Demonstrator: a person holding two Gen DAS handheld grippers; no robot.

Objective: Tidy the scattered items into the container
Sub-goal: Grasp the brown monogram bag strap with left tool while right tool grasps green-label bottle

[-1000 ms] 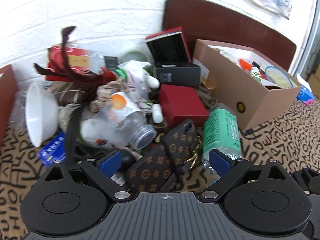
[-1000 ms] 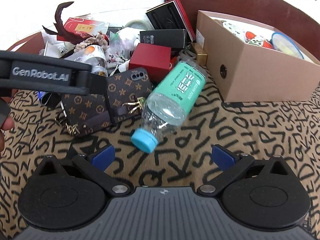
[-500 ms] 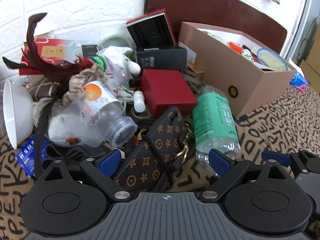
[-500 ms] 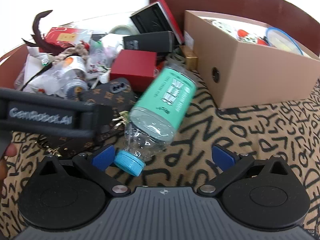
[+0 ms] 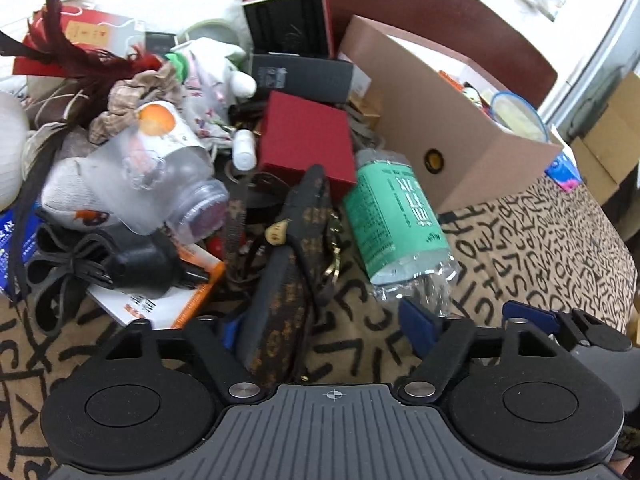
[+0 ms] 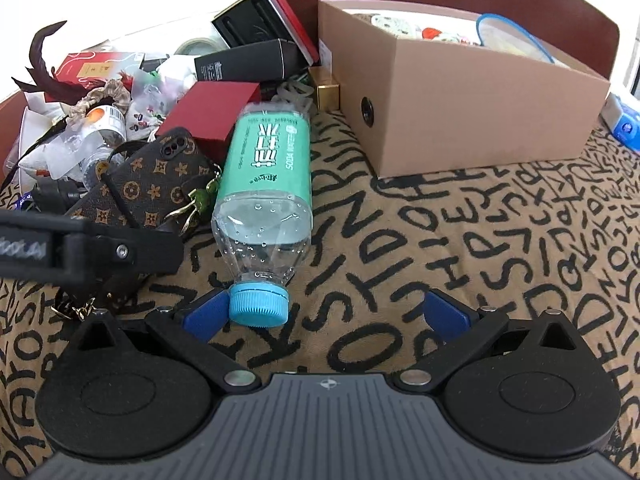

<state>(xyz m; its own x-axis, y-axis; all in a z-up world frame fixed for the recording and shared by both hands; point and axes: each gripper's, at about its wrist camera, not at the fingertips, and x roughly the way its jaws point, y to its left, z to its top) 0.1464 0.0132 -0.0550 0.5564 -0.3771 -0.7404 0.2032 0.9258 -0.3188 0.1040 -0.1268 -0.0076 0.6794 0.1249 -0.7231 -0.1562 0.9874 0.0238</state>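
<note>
A brown monogram phone case (image 5: 288, 280) with a strap stands tipped up on its edge between the jaws of my left gripper (image 5: 322, 324). Those jaws are closing: the left pad is at the case and the right pad is still apart from it. A water bottle (image 6: 272, 152) with a green label lies on the patterned cloth, its blue cap (image 6: 259, 306) just inside the left pad of my open right gripper (image 6: 326, 315). The cardboard box (image 6: 460, 120) stands at the back right, with several items in it. The left gripper's body (image 6: 80, 248) shows at the left of the right wrist view.
A heap lies behind the case: a red box (image 5: 306, 140), a clear jar (image 5: 160, 152) with an orange label, a black box (image 5: 300, 76), a black cable bundle (image 5: 120, 264) and a white bowl (image 5: 8, 148). A blue tissue pack (image 6: 624, 120) lies right of the cardboard box.
My left gripper has dropped in over the phone case, its jaws have narrowed, and the case has tipped from flat onto its edge. My right gripper has come up to the bottle's cap.
</note>
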